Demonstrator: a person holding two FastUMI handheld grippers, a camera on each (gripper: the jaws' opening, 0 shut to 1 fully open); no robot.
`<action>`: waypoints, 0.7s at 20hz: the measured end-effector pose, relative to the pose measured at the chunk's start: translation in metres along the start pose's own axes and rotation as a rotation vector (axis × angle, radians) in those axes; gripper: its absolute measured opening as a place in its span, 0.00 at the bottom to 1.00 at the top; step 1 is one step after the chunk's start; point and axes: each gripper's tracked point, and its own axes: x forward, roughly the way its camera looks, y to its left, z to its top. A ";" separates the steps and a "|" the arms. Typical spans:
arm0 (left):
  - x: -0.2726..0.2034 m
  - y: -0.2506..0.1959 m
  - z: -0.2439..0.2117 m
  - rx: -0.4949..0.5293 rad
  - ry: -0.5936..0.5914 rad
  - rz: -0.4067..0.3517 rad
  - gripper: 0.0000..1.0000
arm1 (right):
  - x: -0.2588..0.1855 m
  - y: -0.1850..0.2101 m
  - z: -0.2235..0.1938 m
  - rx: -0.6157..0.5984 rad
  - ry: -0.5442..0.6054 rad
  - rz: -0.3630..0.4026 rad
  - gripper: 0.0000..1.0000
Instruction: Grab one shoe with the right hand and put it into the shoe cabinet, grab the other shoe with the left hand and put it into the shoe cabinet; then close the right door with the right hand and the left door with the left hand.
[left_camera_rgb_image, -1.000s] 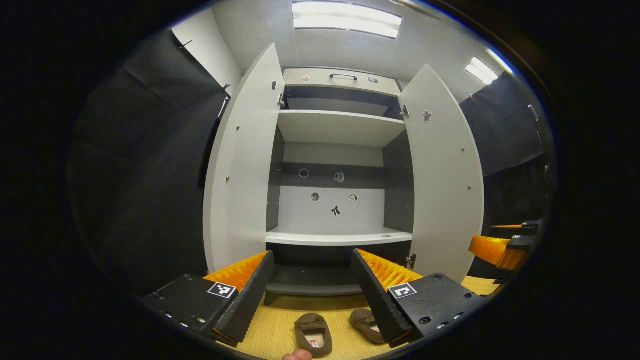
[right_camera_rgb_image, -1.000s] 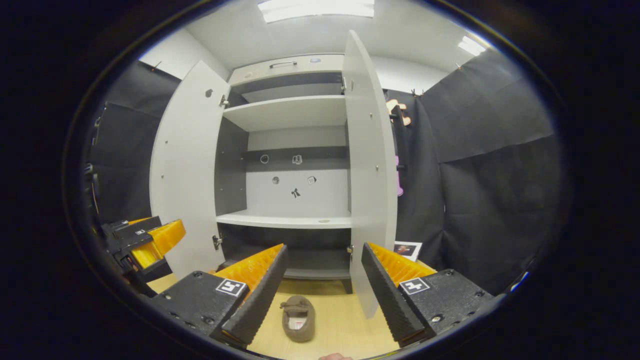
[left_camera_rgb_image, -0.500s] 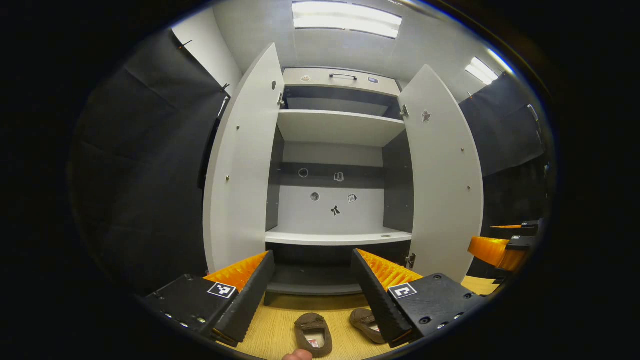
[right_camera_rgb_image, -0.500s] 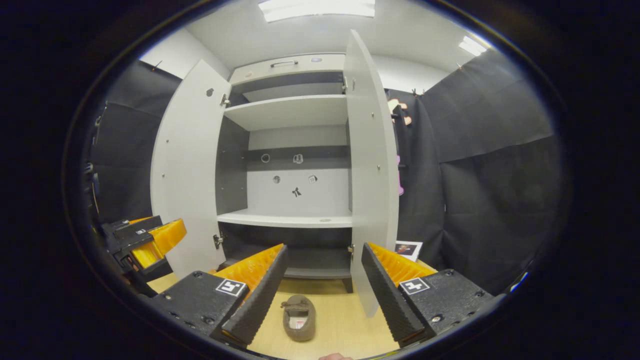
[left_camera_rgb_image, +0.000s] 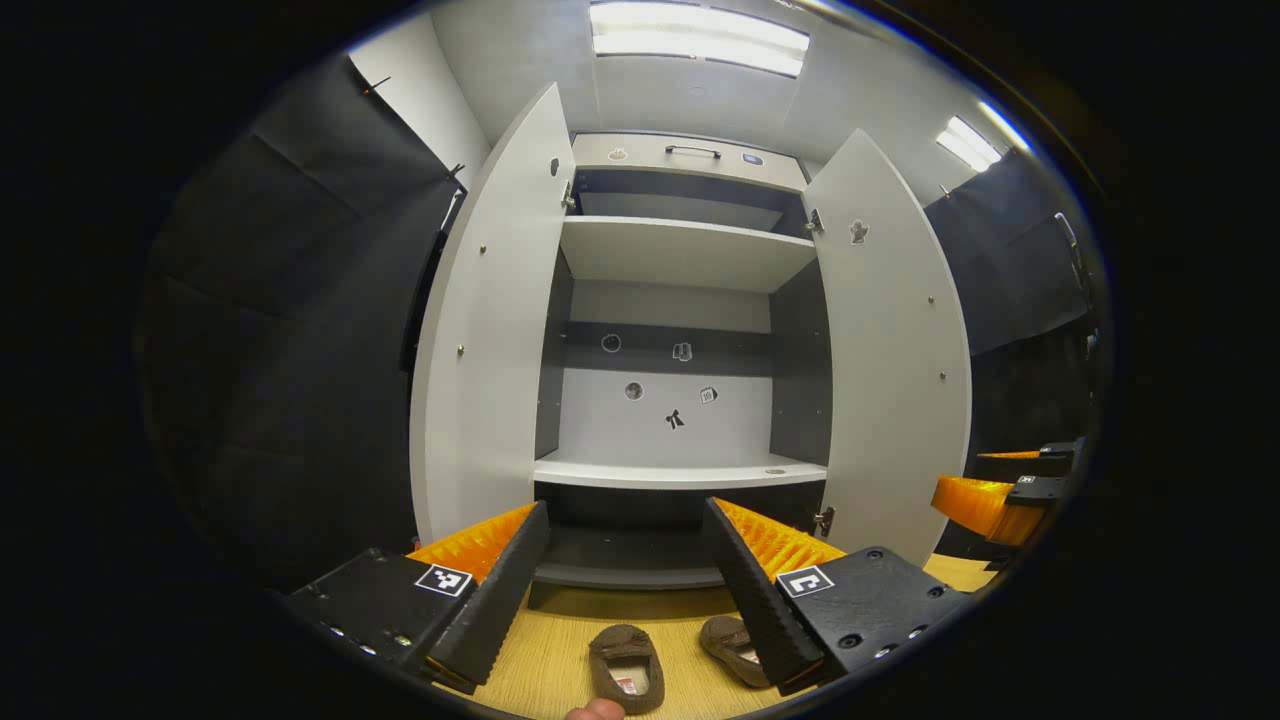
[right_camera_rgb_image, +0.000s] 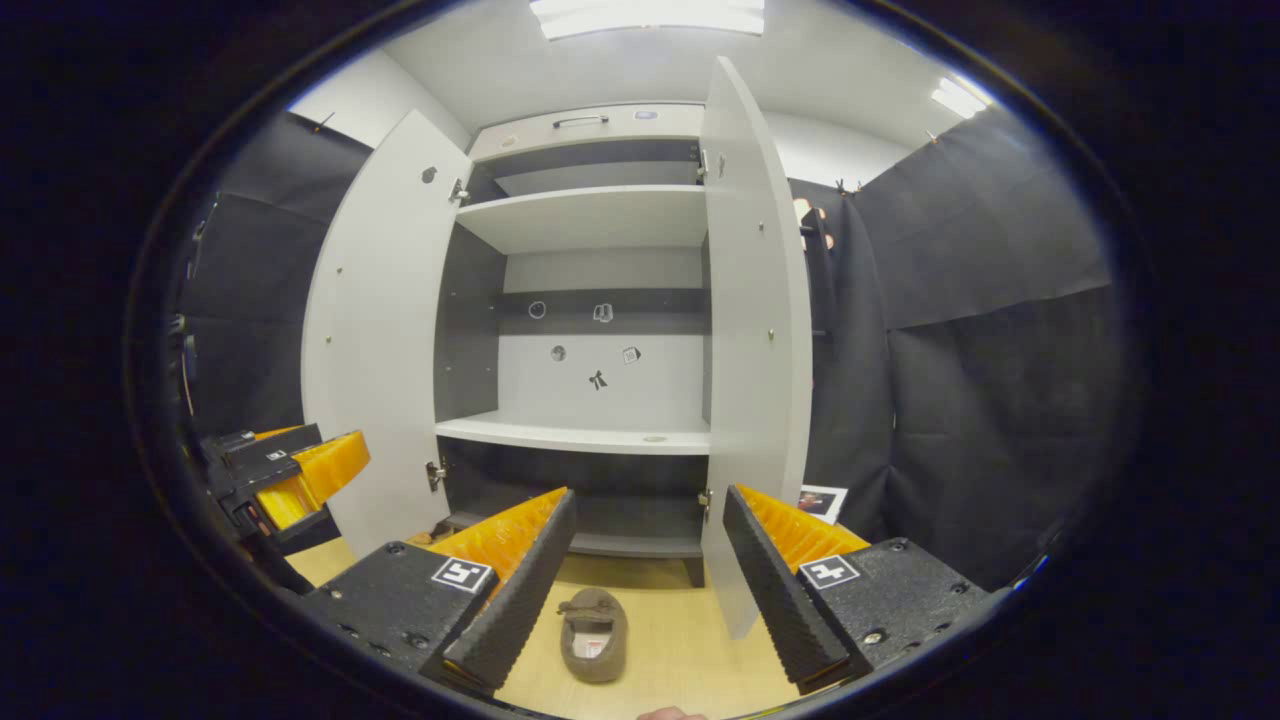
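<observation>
Two shoes are lying on the floor before the open shoe cabinet (right_camera_rgb_image: 590, 330); we are holding the right gripper (right_camera_rgb_image: 640, 580) released, directly over one shoe (right_camera_rgb_image: 593, 635), heel toward us, long axis pointing cabinetward. Our left gripper (left_camera_rgb_image: 625, 585), likewise released and empty, is hovering above the other shoe (left_camera_rgb_image: 627, 668).

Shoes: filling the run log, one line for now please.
shoes: on floor | cabinet: doors open | left gripper: open | right gripper: open
</observation>
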 end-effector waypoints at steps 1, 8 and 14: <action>0.000 0.001 0.000 0.000 0.000 0.002 0.95 | 0.001 0.000 0.001 0.002 -0.004 0.004 0.96; -0.003 0.007 0.002 0.003 -0.001 0.018 0.95 | 0.017 0.015 -0.007 0.001 0.015 0.046 0.96; -0.006 0.018 0.005 0.016 0.003 0.033 0.95 | 0.044 0.048 -0.042 0.020 0.108 0.121 0.97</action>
